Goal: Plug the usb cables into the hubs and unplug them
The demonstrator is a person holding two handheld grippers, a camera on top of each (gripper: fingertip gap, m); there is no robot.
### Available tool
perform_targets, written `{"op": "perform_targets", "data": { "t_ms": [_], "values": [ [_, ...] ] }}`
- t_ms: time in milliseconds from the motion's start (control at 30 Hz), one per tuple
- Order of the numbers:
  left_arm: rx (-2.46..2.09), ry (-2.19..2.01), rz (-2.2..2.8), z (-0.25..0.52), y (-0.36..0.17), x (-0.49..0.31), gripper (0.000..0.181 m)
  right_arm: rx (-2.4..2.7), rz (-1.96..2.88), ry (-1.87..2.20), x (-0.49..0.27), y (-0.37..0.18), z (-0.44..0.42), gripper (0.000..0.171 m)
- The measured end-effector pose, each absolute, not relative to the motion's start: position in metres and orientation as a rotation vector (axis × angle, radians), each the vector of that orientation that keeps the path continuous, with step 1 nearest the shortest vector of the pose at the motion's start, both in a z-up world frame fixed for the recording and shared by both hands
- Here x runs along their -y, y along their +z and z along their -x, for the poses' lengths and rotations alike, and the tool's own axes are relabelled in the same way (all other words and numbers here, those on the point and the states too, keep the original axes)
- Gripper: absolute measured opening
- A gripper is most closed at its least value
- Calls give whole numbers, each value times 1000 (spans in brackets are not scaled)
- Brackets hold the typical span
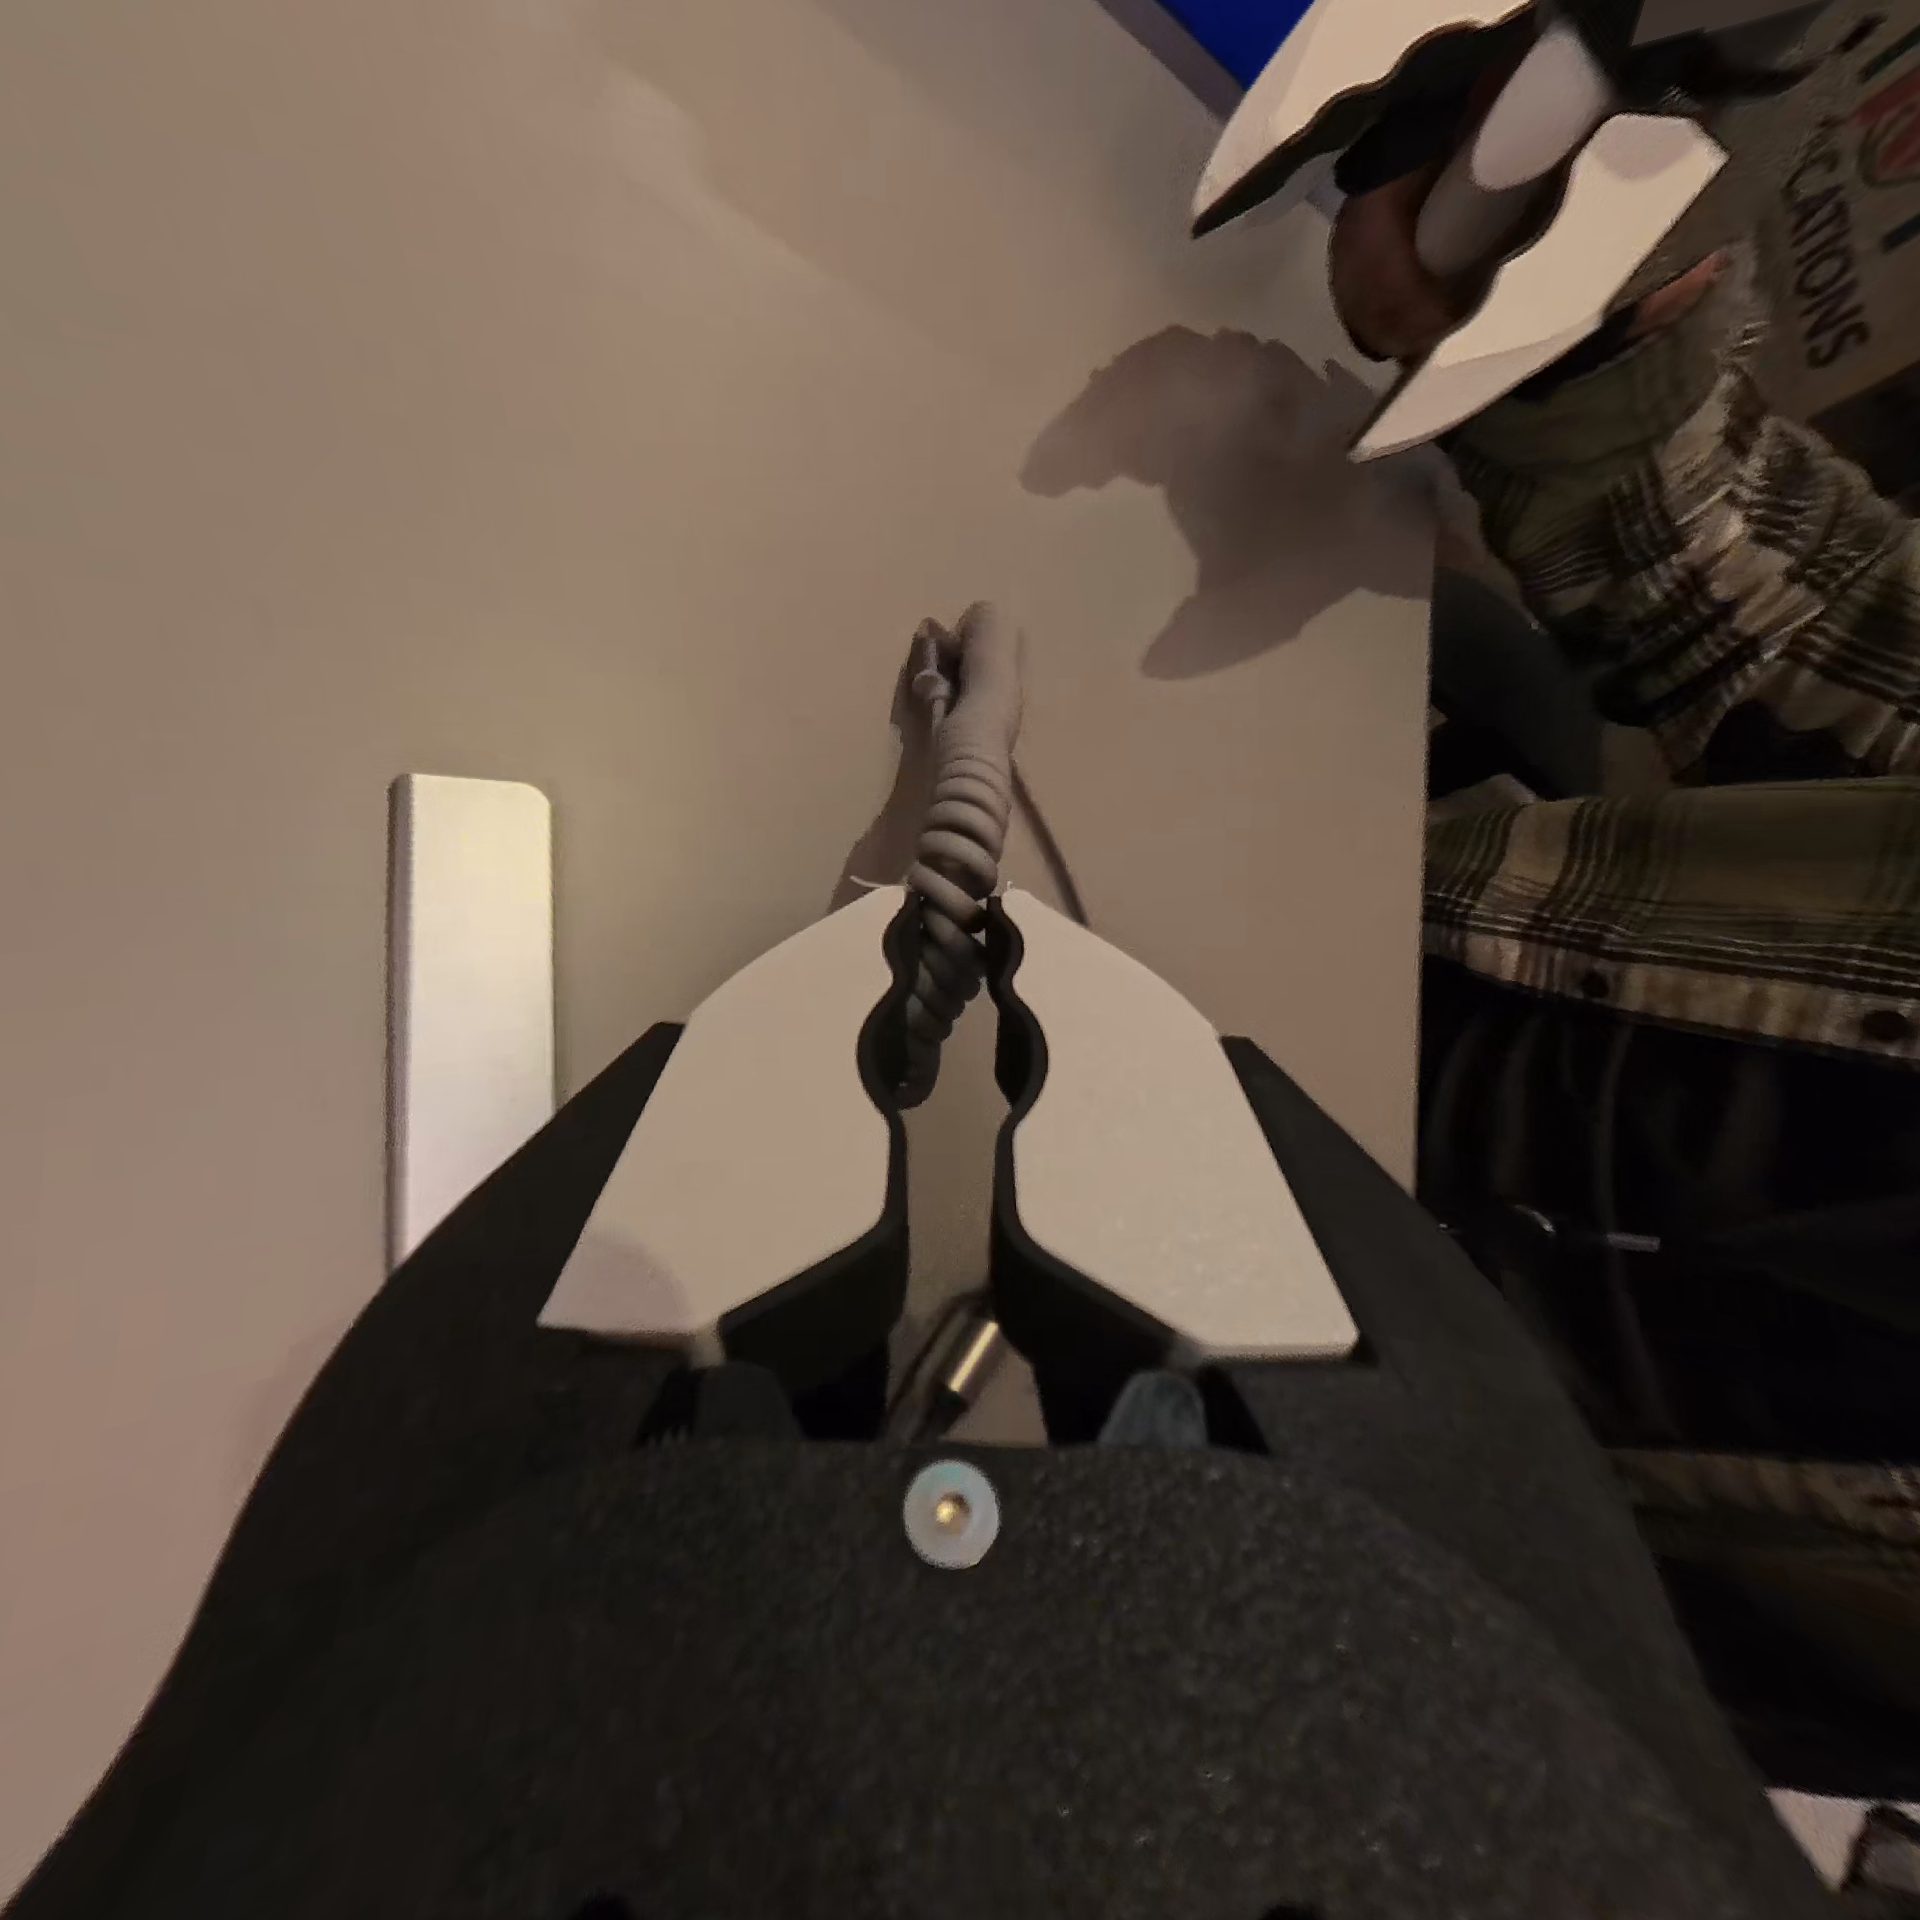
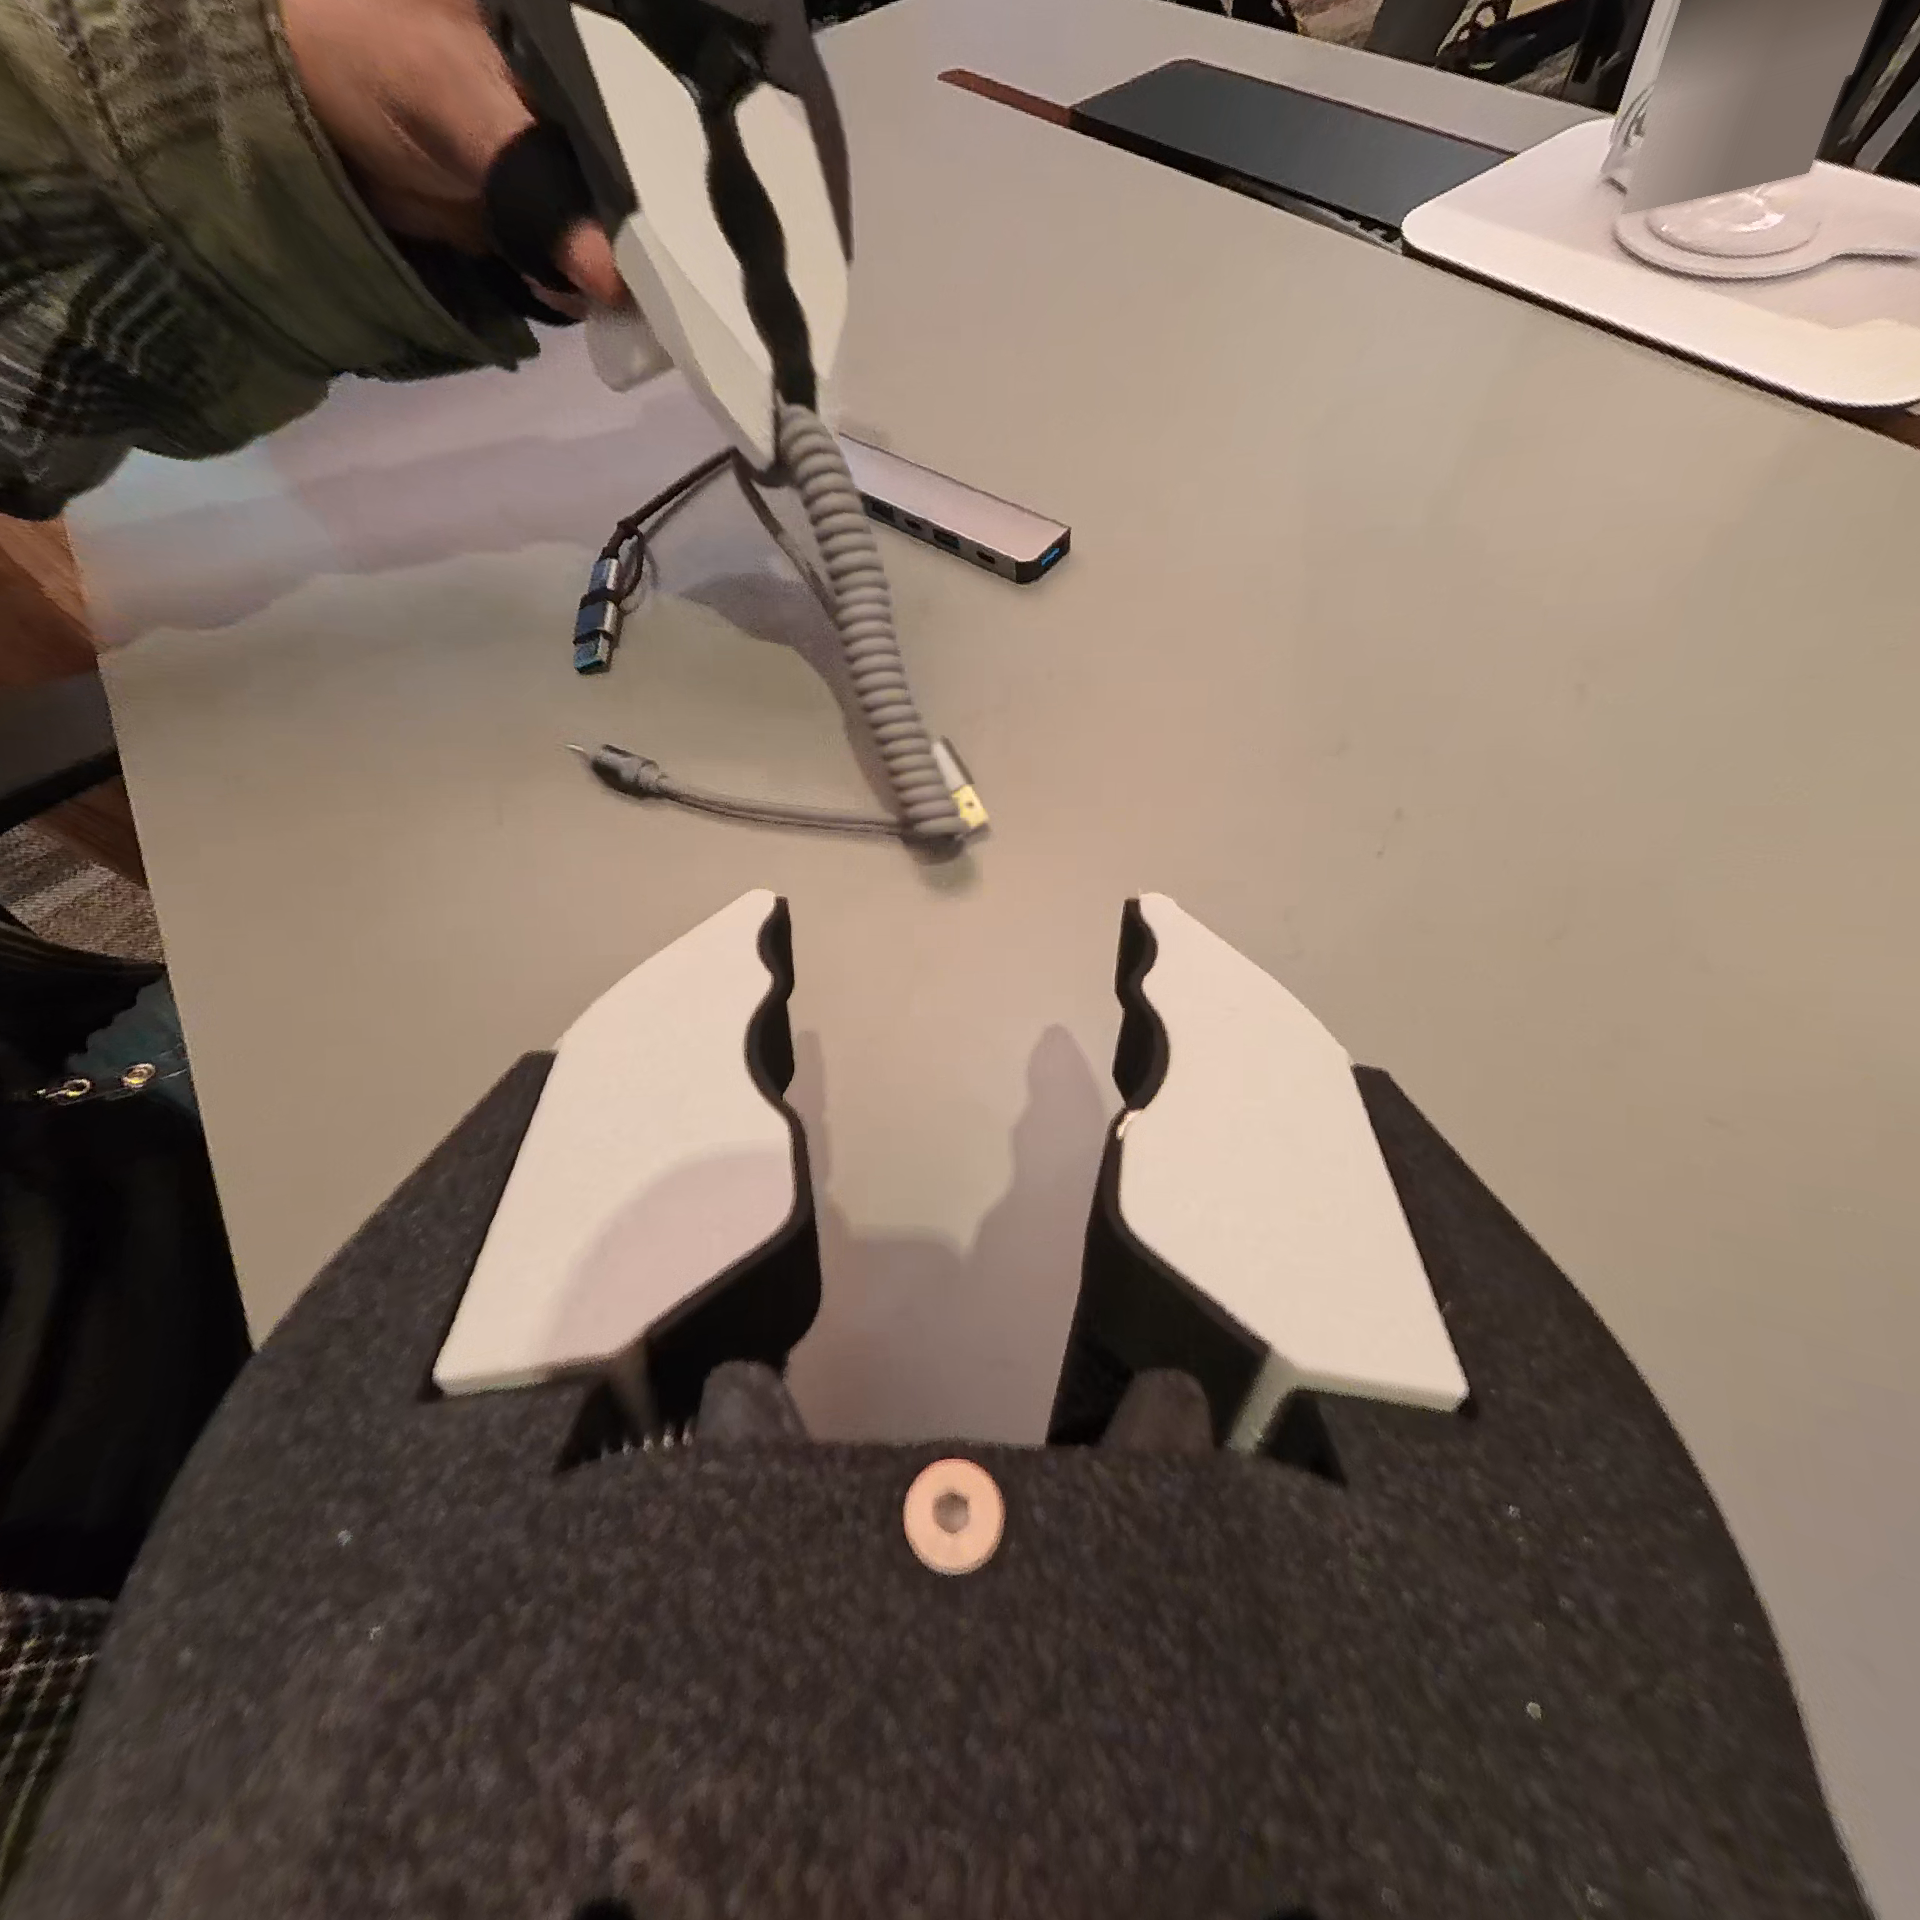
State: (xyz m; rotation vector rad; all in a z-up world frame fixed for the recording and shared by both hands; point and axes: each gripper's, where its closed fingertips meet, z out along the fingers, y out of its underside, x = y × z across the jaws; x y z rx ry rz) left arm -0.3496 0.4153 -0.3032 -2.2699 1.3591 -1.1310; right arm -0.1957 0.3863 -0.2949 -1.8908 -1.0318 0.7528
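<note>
Left gripper (image 1: pixel 951 914) jaws clenched on a grey coiled usb cable (image 2: pixel 862 623) lifted above the bench (image 2: pixel 1351 727), its plug trailing on the surface, right gripper (image 2: pixel 951 914) jaws released nearby, silver hub (image 2: pixel 956 514) lying beyond

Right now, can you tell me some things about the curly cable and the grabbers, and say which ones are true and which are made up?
1. The left gripper has its fingers shut on the curly grey cable. True.
2. The right gripper is holding a plug. False: its fingers are wide open with nothing between them.
3. The cable's flat metal plug is down by the table, not in the hub. True.
4. The hub has a cable plugged into every port. False: the ports that show are empty.
5. A short dark cable with blue-tipped plugs lies on the table. True.
</note>
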Motion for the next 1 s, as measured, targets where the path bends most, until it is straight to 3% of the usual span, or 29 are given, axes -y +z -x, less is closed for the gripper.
{"op": "perform_targets", "data": {
  "t_ms": [233,400,633,1000],
  "values": [
    [-1406,-1031,2274,343,-329,-427,15,1036,1905,750,-386,-298,193,59],
    [-1416,-944,2243,348,-325,-430,32,1038,1913,750,-385,-300,192,60],
    [-1252,-621,2176,414,-302,-466,44,1059,1919,737,-379,-301,193,60],
    [-1327,-498,2310,450,-359,-460,56,1248,1913,734,-369,-306,221,60]
  ]
}}
